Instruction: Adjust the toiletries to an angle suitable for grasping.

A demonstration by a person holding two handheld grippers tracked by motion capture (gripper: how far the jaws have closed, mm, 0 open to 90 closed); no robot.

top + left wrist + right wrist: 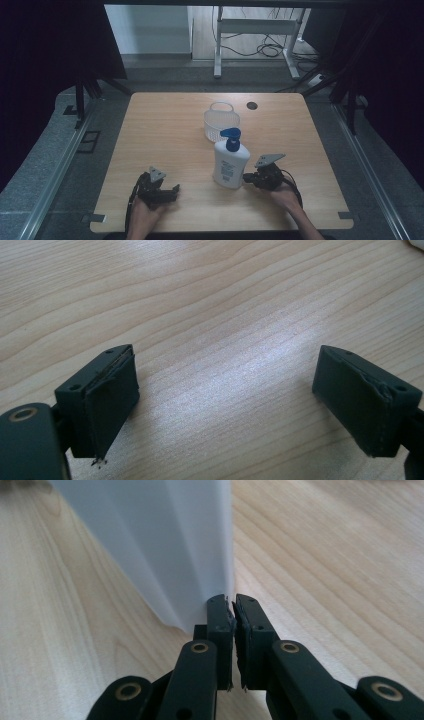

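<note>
A white pump bottle [231, 164] with a blue pump head and a blue label stands upright near the middle of the wooden table [165, 125]. My right gripper [247, 177] lies at the bottle's lower right side, jaws shut with nothing between them; in the right gripper view its tips [233, 605] are right at the bottle's white wall [165, 545]. At the table's front left my left gripper [175, 190] rests in a hand, open, and over bare wood [225, 385] its two black pads [107, 400] stand wide apart.
A small white basket [221, 120] with a handle stands just behind the bottle. A dark round cable hole [251, 105] sits near the table's far edge. A white desk frame and cables are on the floor beyond.
</note>
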